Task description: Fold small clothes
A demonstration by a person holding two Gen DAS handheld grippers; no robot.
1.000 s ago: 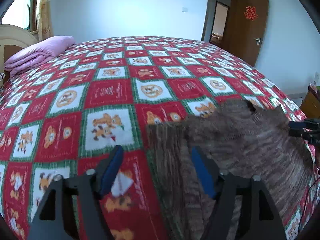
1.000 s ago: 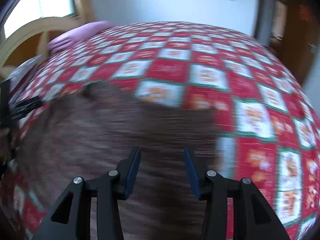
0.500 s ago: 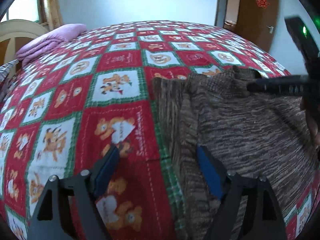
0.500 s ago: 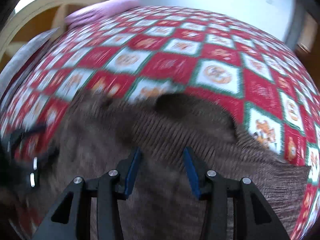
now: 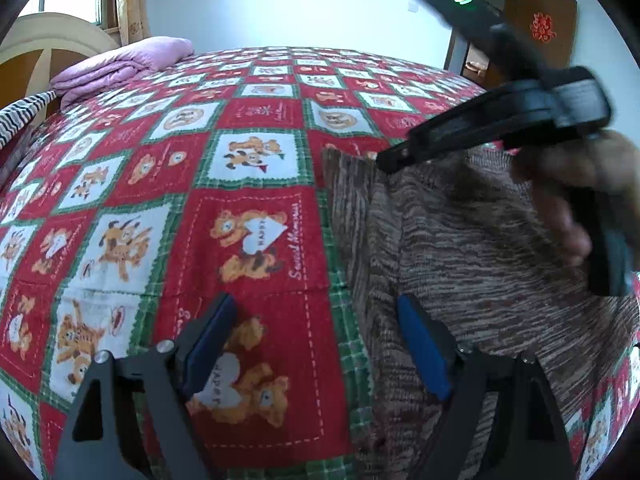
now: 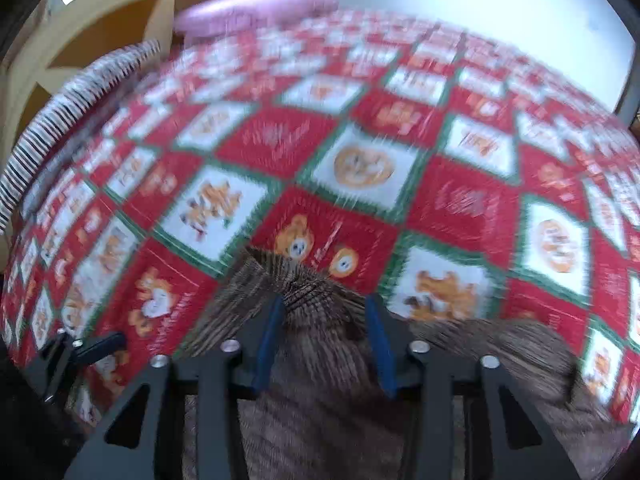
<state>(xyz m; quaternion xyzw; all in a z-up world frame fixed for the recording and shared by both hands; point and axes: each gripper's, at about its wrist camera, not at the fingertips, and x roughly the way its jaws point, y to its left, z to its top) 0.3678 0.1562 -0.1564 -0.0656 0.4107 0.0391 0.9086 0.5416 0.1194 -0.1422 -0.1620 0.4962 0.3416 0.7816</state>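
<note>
A brown knit sweater (image 5: pixel 460 240) lies flat on the red, green and white bear quilt (image 5: pixel 256 160). My left gripper (image 5: pixel 316 312) is open wide and straddles the sweater's left edge, one pad over the quilt, the other over the knit. My right gripper (image 6: pixel 324 312) is at the sweater's far left corner. Its jaws are closing, with the bunched ribbed edge of the sweater (image 6: pixel 312 292) between them and the pads still apart. In the left wrist view the right gripper (image 5: pixel 388 164) reaches in from the right, held by a hand (image 5: pixel 572 200).
A folded pink blanket (image 5: pixel 124 64) and a striped cloth (image 5: pixel 20 116) lie by the cream headboard (image 5: pixel 52 40) at the far left. A brown door (image 5: pixel 540 40) stands at the back right. The left gripper (image 6: pixel 80 352) shows at the right view's lower left.
The right gripper swept across the sweater to its far left corner, where ribbed knit now bunches between its jaws. The left gripper came a little closer to the bed and its jaws widened.
</note>
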